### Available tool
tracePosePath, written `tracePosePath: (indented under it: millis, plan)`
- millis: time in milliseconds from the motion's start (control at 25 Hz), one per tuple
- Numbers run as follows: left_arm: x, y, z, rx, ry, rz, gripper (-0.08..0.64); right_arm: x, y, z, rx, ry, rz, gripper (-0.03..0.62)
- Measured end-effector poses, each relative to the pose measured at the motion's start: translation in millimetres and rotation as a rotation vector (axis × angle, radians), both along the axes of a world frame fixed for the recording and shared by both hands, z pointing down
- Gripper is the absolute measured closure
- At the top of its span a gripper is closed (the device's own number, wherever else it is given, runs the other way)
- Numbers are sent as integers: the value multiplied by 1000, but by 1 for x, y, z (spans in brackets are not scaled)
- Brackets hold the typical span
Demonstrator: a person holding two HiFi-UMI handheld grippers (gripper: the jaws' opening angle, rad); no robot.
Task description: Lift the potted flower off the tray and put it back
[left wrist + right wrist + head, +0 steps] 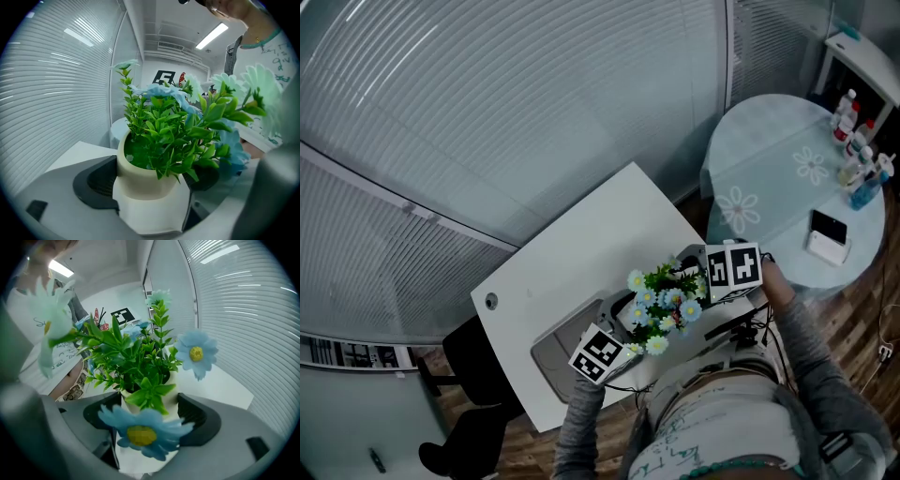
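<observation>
- Beyond the right gripper, a round table in a daisy-print cloth carries bottles and a phone; ribbed blinds run along the far side of both grippers
- Under both grippers lies a white table, with a grey tray just beside the left gripper
- A blue daisy with a yellow centre hangs right in front of the right gripper's jaws and hides much of the pot; at the left gripper, leaves droop over one pad
- The potted flower sits between the two grippers, which face each other across it; each has its jaws clenched on the pot, one pad on either side
- It is over the tray's end nearest the right gripper; whether it rests there or is raised cannot be told
- The pot is smooth and cream, round-rimmed above, whiter and squarer lower down; the foliage is glossy green and the blooms are pale blue and white; the jaw pads are dark and ribbed
</observation>
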State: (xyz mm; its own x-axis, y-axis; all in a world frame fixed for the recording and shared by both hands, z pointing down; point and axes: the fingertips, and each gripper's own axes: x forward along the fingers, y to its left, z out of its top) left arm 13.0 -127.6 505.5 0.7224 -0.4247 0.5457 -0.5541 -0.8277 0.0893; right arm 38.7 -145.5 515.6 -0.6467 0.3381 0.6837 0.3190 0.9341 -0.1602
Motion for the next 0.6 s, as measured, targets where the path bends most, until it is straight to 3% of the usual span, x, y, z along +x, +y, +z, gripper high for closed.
tracePosePath:
  millis: [600]
  plan:
    - [26,3,-28,-4,18,-67,132,25,-1,-29,-10,-19,-59,230]
